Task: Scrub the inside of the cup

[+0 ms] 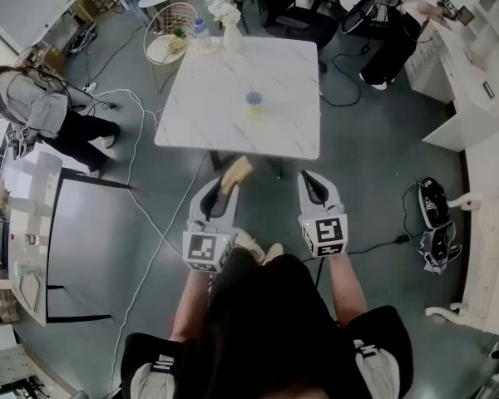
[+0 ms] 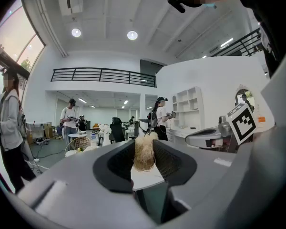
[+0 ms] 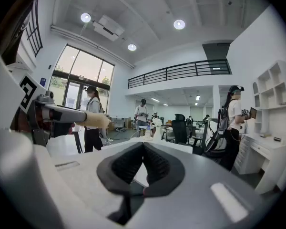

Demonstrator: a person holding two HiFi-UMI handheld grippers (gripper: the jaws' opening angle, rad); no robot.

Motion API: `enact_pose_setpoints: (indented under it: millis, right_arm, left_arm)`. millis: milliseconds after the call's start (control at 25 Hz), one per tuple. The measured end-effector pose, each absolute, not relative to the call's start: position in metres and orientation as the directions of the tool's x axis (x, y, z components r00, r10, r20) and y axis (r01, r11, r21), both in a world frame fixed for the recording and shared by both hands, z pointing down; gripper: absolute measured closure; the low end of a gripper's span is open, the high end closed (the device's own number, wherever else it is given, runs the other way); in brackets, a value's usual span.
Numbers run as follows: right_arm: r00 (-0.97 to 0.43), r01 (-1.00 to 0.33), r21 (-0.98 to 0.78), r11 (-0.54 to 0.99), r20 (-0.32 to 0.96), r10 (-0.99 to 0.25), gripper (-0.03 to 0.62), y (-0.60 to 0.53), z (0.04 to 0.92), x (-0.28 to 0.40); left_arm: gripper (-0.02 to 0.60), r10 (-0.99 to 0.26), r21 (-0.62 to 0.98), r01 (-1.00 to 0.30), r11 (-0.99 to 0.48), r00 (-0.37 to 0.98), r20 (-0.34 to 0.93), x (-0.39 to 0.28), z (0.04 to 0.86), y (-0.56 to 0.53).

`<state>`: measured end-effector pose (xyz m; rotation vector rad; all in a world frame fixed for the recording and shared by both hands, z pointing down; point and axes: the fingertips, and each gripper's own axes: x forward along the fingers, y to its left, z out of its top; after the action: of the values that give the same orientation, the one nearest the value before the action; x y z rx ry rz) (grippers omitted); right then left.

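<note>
A small purple cup (image 1: 254, 99) stands near the middle of the white marble table (image 1: 291, 131), well ahead of both grippers. My left gripper (image 1: 224, 183) is held level in front of the table's near edge, shut on a tan fibrous scrubber (image 1: 238, 170). In the left gripper view the scrubber (image 2: 144, 152) stands upright, pinched between the dark pads (image 2: 121, 162). My right gripper (image 1: 313, 179) is beside it at the right, shut with nothing between its pads (image 3: 158, 166). From the right gripper view the scrubber (image 3: 93, 120) sticks out at the left.
A white vase with flowers (image 1: 230, 28) and a water bottle (image 1: 200, 33) stand at the table's far left corner. A wire side table (image 1: 170, 33) is beyond them. Cables cross the floor (image 1: 141, 140). People stand at the left (image 1: 41, 106) and far right (image 1: 395, 32).
</note>
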<state>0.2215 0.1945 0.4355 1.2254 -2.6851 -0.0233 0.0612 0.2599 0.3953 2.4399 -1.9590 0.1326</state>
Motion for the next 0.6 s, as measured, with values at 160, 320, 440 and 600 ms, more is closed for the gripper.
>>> enact_pose_setpoints:
  millis: [160,320,440,600]
  right_arm:
    - [-0.64,-0.749,0.087,0.657,0.161,-0.751,0.591,0.1968,0.4355,0.2206]
    - [-0.631,-0.76,0.076,0.645,0.149,-0.761,0.591,0.1967,0.4331,0.2201]
    - [-0.627,-0.763,0.076,0.641,0.154,-0.764,0.591,0.1956,0.436,0.2204]
    - [-0.628,-0.762,0.067,0.644,0.166,-0.76,0.591,0.1936,0.4406,0.2208]
  left_arm:
    - [0.457,-0.974,-0.039,-0.975,-0.218,0.215,0.073,0.0604,0.3979,0.2622]
    - [0.456,-0.975,-0.05,-0.975,-0.215,0.212,0.07,0.0596,0.3968,0.263]
    - [0.456,-0.976,-0.046,-0.976,-0.212,0.209,0.068,0.0614,0.3954,0.2619]
    - [0.456,-0.974,-0.053,-0.974,-0.219,0.214,0.077,0.0636,0.3962,0.2608]
